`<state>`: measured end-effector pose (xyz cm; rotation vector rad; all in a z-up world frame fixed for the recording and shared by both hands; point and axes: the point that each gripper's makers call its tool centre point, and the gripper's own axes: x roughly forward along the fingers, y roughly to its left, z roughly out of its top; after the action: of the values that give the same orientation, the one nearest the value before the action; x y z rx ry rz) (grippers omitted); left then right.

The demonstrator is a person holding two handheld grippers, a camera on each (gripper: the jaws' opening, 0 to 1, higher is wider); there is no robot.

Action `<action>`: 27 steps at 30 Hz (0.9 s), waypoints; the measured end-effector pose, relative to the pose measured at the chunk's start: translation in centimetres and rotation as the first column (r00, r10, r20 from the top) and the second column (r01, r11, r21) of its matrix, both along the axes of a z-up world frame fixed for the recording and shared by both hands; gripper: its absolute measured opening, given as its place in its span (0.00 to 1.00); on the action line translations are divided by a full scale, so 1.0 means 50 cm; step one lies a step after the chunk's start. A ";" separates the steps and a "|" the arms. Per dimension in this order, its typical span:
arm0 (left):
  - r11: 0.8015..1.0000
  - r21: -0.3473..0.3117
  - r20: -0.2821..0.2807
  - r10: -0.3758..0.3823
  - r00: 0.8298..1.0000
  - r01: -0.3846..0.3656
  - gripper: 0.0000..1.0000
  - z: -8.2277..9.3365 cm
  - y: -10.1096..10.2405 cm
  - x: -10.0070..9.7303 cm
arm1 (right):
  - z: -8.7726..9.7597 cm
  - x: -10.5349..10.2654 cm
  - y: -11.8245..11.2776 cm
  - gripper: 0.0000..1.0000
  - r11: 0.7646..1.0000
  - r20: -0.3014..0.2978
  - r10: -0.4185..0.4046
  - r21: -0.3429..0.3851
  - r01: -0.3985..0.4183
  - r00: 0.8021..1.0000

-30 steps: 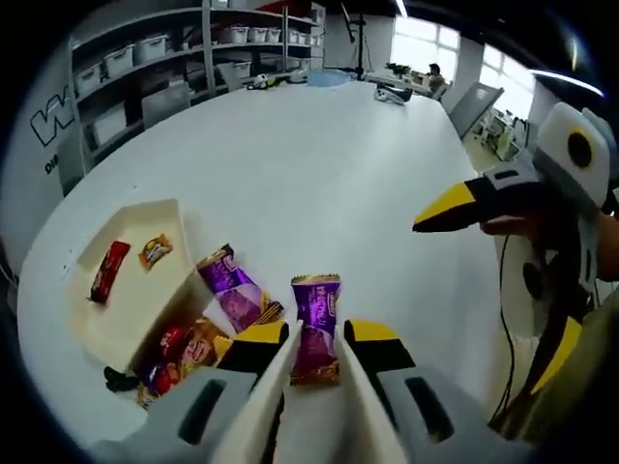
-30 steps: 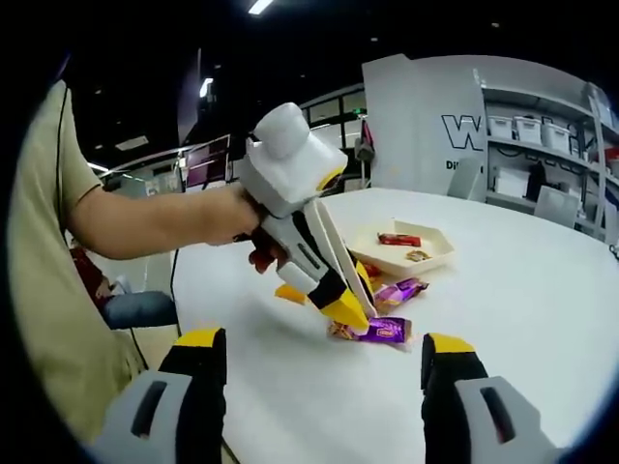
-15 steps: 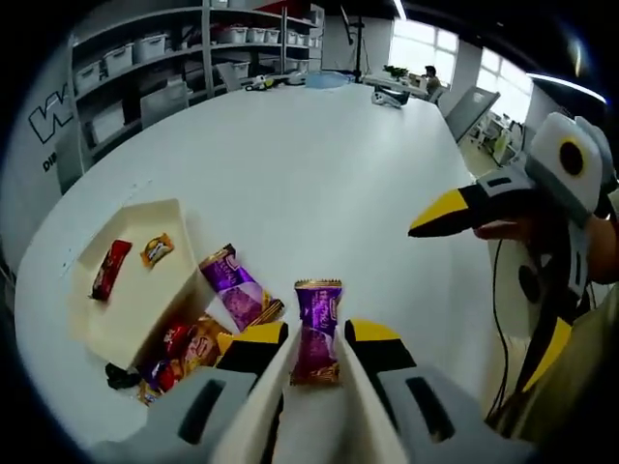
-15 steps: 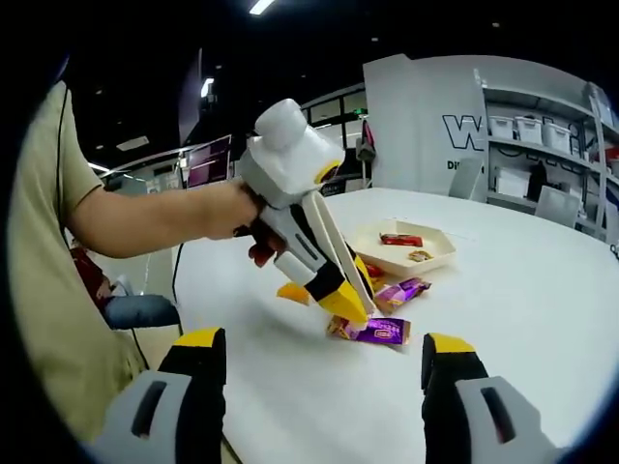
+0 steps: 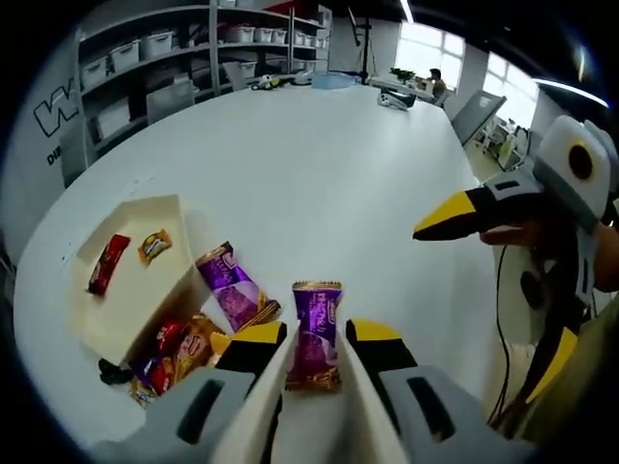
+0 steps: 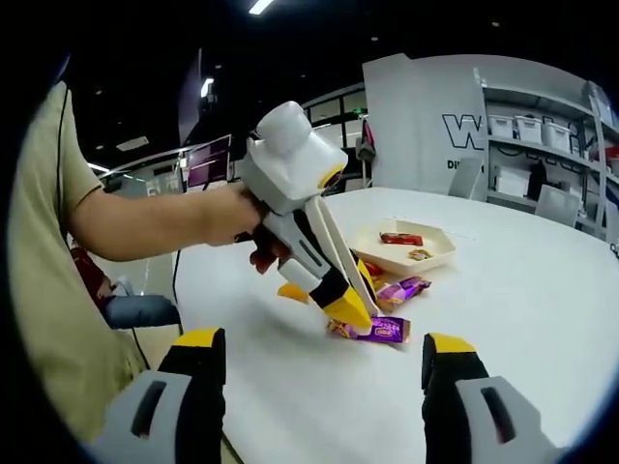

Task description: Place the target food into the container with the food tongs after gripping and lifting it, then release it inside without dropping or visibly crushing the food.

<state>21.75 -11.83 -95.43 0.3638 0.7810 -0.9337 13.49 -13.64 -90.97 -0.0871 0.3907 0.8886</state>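
Between the yellow-tipped jaws of the left gripper (image 5: 314, 336) lies a purple snack packet (image 5: 314, 324) — glossy wrapper, gold crimped ends, a small printed label near its top. It lies lengthwise on the white table (image 5: 319, 174), flat and uncrushed; whether the jaws actually press its sides cannot be told. In the right gripper view the same packet (image 6: 372, 331) sits on the table under the left gripper's (image 6: 350, 311) tips.

Left of that packet in the left gripper view lie a second purple packet (image 5: 230, 282) and a heap of red and orange packets (image 5: 172, 350), beside the cream tray (image 5: 121, 319). Inside the tray are a red packet (image 5: 107, 263) and a small orange one (image 5: 154, 246).

Compared with half a second ago, the packet reaches a little lower between the left gripper's jaws and the tray group has slid slightly up and left in the view, which points to the camera shifting rather than the things. The left gripper, seen from the right side, is tipped much as before.

A hand (image 6: 256, 237) on a bare forearm grips the left gripper, which slants steeply down toward the table. The right gripper (image 6: 324, 372) hangs off to the side of the packet, jaws spread wide and holding nothing; it appears from the side in the left gripper view (image 5: 455, 215).
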 end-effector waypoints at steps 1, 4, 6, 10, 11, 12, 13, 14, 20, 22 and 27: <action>1.000 0.001 0.000 0.001 1.000 -0.001 0.23 -0.001 0.000 0.000 | 0.000 0.000 0.001 0.82 1.000 0.000 0.000 0.002 0.000 1.000; 1.000 0.002 -0.002 0.002 1.000 -0.002 0.22 -0.003 0.001 -0.001 | 0.001 -0.001 0.001 0.82 1.000 0.000 0.001 0.002 -0.001 1.000; 1.000 0.003 -0.001 0.000 1.000 0.000 0.22 -0.003 0.002 -0.001 | 0.001 -0.001 0.001 0.82 1.000 -0.001 0.000 0.003 0.000 1.000; 1.000 0.001 0.001 0.001 1.000 -0.001 0.22 -0.005 0.002 -0.001 | -0.001 -0.004 0.001 0.82 1.000 -0.001 0.003 -0.001 -0.003 1.000; 1.000 0.000 0.001 0.001 1.000 -0.001 0.22 -0.005 0.002 -0.001 | 0.000 -0.004 0.001 0.82 1.000 -0.001 0.002 0.002 -0.002 1.000; 1.000 0.000 0.001 0.001 1.000 -0.001 0.22 -0.005 0.002 -0.001 | 0.001 -0.004 0.001 0.82 1.000 -0.001 0.002 0.005 -0.002 1.000; 1.000 -0.001 0.000 0.001 1.000 -0.001 0.21 -0.006 0.002 -0.001 | 0.001 -0.004 0.001 0.82 1.000 0.000 0.003 0.005 -0.003 1.000; 1.000 -0.002 -0.001 0.000 1.000 0.000 0.21 -0.006 0.002 -0.001 | 0.001 -0.005 0.002 0.82 1.000 0.000 0.004 0.003 -0.004 1.000; 1.000 -0.005 0.008 -0.005 1.000 0.005 0.19 -0.004 0.003 0.000 | 0.001 -0.007 0.003 0.81 1.000 -0.001 0.010 0.002 -0.010 1.000; 1.000 -0.007 0.010 -0.007 1.000 0.007 0.19 -0.003 0.003 0.000 | 0.001 -0.007 0.002 0.81 1.000 0.000 0.008 0.002 -0.008 1.000; 1.000 -0.023 -0.012 -0.010 1.000 0.010 0.19 -0.001 0.007 -0.006 | -0.001 -0.008 0.001 0.80 1.000 0.000 0.007 0.000 -0.007 1.000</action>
<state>21.44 -11.50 -95.46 0.3425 0.7795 -0.9544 13.10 -13.59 -91.00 -0.0884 0.3910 0.8958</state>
